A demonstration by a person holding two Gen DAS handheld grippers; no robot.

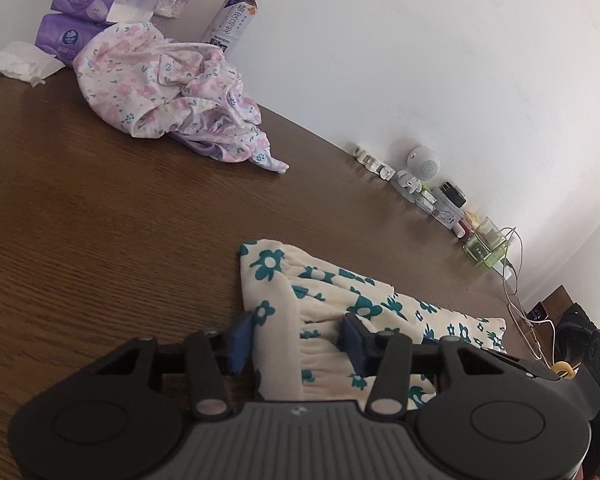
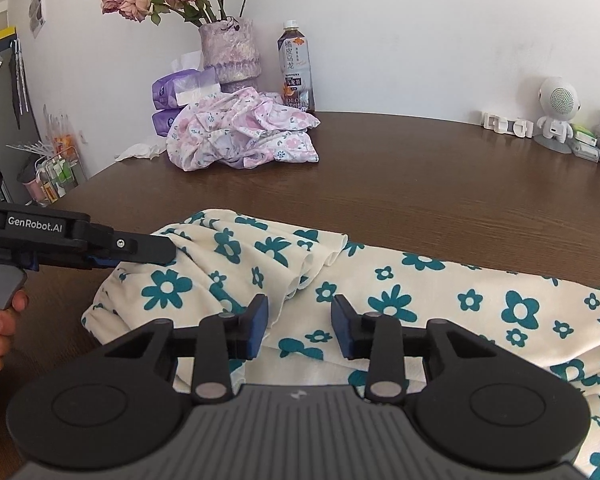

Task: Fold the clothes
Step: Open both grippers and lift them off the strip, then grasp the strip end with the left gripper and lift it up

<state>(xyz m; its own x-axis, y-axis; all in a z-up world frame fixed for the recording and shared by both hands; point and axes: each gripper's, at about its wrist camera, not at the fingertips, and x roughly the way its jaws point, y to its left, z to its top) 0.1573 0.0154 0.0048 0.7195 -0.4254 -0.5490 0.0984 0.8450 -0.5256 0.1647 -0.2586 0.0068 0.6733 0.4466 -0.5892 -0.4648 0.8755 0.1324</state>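
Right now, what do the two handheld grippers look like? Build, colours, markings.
Both match: black plastic linkage arms with round silver pivot pins, blue-padded fingers, a ribbed grey housing with a small logo. Right gripper, left gripper. From the right wrist view, the left unit's side reads "GenRobot.AI" in white, above a grey trigger. No cables or sleeves visible.

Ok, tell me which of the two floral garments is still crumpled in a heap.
The pink-and-lilac flowered garment, bunched up at the table's far side beside the tea bottle. The cream garment with teal flowers lies spread out flat near both hand-held grippers.
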